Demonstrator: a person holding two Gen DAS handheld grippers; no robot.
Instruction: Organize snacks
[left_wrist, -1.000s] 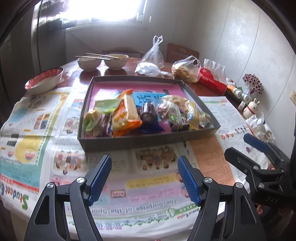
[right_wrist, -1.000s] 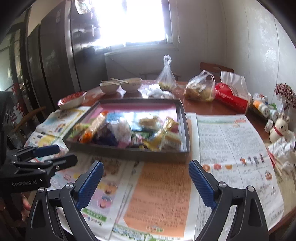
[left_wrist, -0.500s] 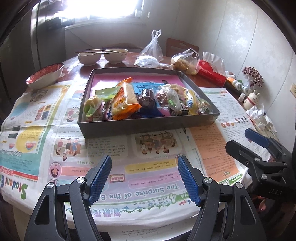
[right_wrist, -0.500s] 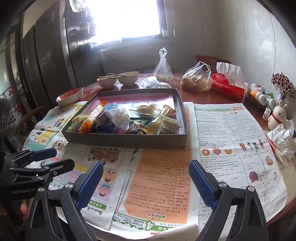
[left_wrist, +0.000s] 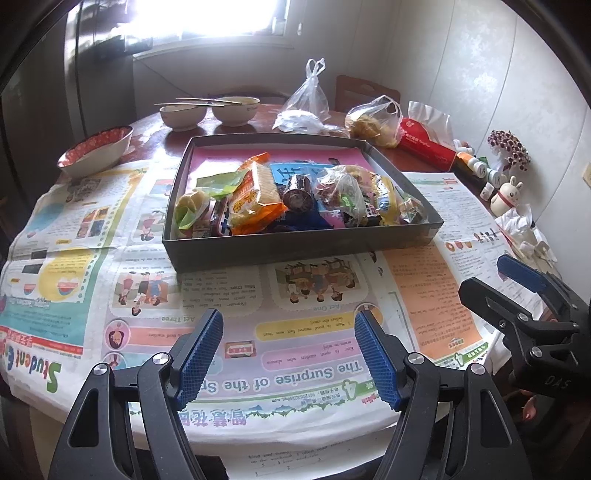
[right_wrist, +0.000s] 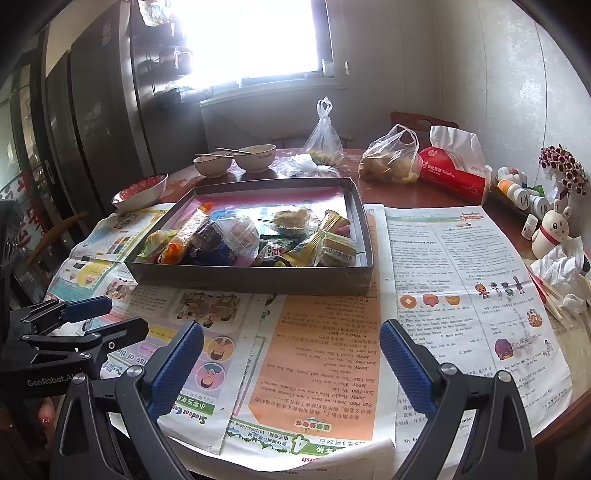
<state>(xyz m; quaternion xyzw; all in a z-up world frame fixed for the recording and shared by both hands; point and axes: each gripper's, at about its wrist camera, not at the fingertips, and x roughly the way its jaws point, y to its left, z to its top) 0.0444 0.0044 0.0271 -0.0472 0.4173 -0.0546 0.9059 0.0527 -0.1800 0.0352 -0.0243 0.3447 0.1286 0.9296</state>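
- A round table under newspapers, window behind; bowls and bags at the far side
- The tray lies ahead of us, long axis left to right; the snacks are heaped along its near wall
- Our left claw and right claw both gape, empty, near the table's near edge
- We judge the left claw better placed for the orange pack; the right for the yellow packs
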